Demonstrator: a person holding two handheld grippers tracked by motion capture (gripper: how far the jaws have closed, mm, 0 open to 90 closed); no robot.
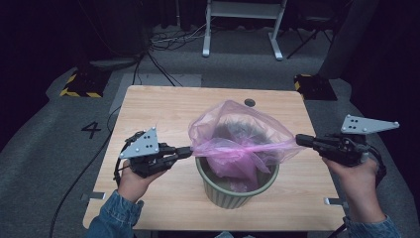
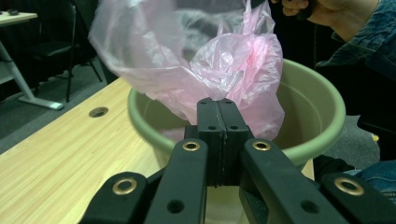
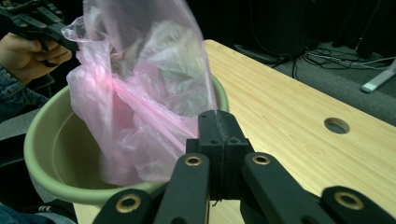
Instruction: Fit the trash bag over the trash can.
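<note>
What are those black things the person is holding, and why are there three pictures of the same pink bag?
Those black things are grabbing tools, a bit like big tongs. A person holds one in each hand: the left tool and the right tool. One picture comes from a camera high above the table. The other two come from little cameras riding on the tools, so you look along their black jaws. On the wooden table stands a green bucket. Each tool is shut on an edge of a thin pink plastic bag, one on each side. Together they stretch the bag open over the bucket, with its bottom hanging down inside. There is also a small round hole in the table.
</note>
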